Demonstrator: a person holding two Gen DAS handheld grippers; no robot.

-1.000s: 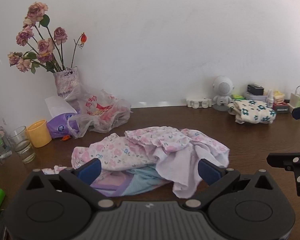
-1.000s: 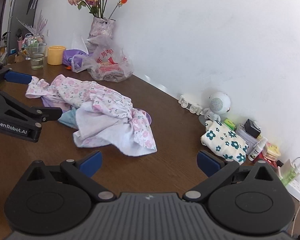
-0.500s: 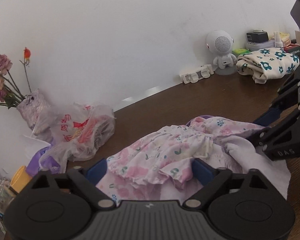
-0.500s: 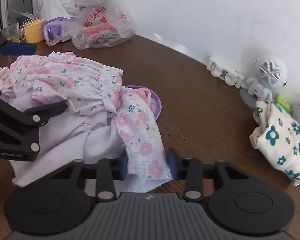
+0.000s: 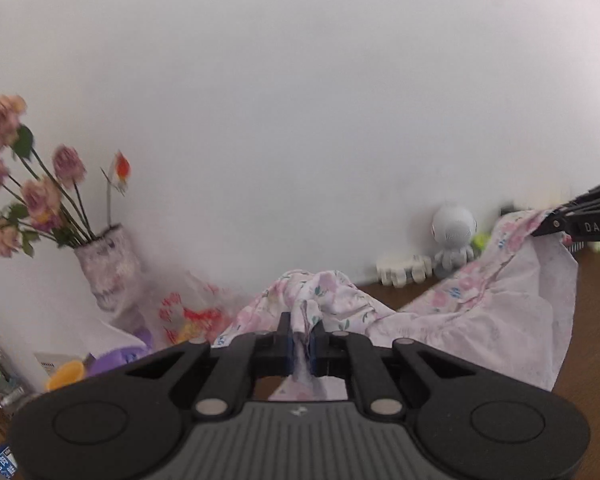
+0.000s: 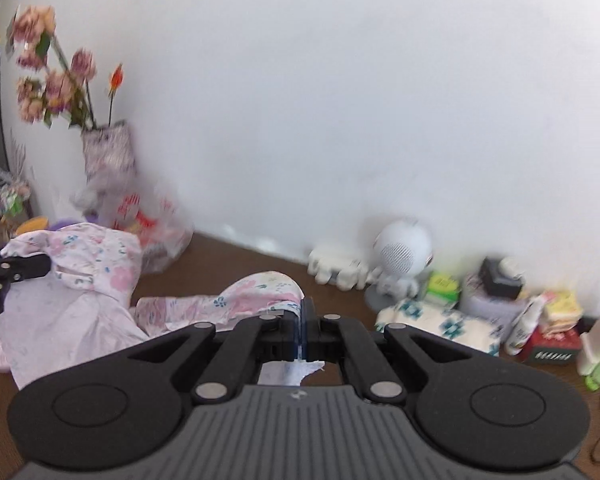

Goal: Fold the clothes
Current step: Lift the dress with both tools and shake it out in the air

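Note:
A pink floral garment [image 5: 480, 312] hangs stretched between my two grippers above the brown table [image 5: 596, 320]. My left gripper [image 5: 300, 340] is shut on one bunched edge of it. My right gripper [image 6: 302, 326] is shut on another edge [image 6: 260, 292]. In the left wrist view the right gripper [image 5: 580, 216] holds the cloth up at the far right. In the right wrist view the left gripper [image 6: 8, 270] holds the garment [image 6: 80, 292] at the far left, and its lower part drapes to the table.
A vase of dried roses [image 5: 104, 264], a plastic bag [image 5: 184, 312] and a yellow cup [image 5: 66, 372] stand at the left by the wall. A white round speaker [image 6: 400, 256], a folded floral cloth [image 6: 436, 320] and small boxes [image 6: 548, 332] sit at the right.
Both grippers have closed on the floral garment and lifted it off the pile, pulling it apart between them. One second ago both were open above the table.

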